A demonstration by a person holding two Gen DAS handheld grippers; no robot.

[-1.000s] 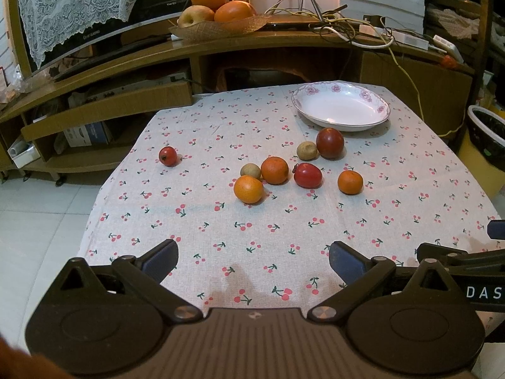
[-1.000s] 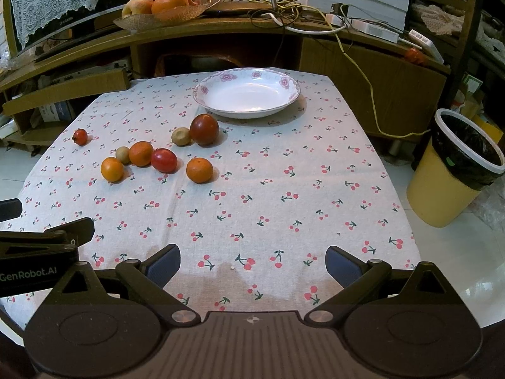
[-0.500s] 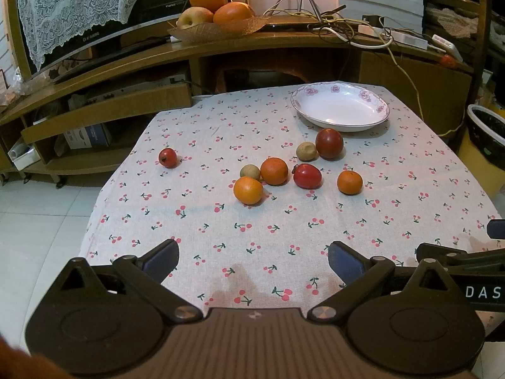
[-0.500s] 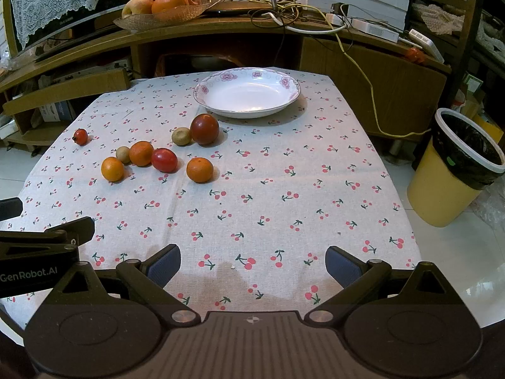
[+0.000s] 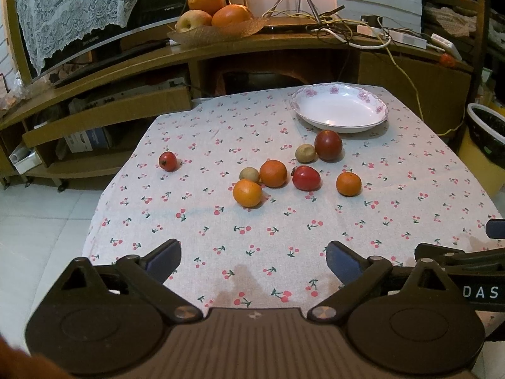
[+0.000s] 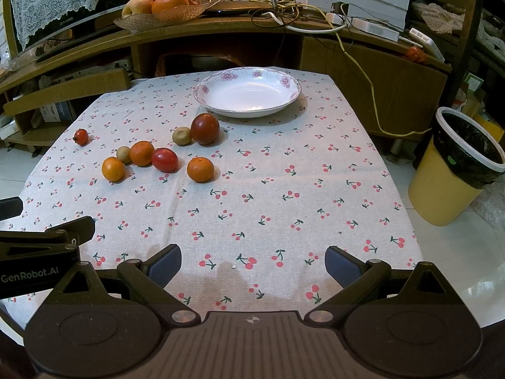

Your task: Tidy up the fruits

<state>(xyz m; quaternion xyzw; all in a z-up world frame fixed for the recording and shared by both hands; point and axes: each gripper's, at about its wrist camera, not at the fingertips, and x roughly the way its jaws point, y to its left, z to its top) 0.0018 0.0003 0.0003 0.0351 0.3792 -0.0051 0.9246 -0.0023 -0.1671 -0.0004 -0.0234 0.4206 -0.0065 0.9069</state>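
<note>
The fruits lie loose on the cherry-print cloth of the counter (image 6: 284, 189), in its far left part. The dark red round fruit (image 6: 205, 128) sits nearest to the white plate (image 6: 293, 93), just in front of its rim, and a small brownish fruit (image 6: 182, 135) touches it on the left. In front of these there is a row: an orange (image 6: 200, 169) at the right, a red tomato-like fruit (image 6: 164, 159) beside it, then another orange (image 6: 142, 153) with a second small brownish fruit (image 6: 123, 154) touching it. A third orange (image 6: 113, 169) lies a little nearer to the camera on the left. One small red fruit (image 6: 81, 136) is alone, well apart from the group, near the left edge of the cloth. The plate has a pink flower pattern on the rim and nothing lies in it.

The left tool (image 5: 253, 260) is over the near edge of the counter, its jaws spread wide with only cloth between them. The right tool (image 6: 253, 262) is beside it in the same posture, also spread wide and holding nothing. Both are well apart from the fruits.

Behind the counter a wooden shelf unit (image 6: 221, 31) carries a woven basket (image 6: 164, 17) with larger oranges and apples, and a bundle of cables. A yellow bin (image 6: 454, 173) with a black liner stands on the floor to the right of the counter.
</note>
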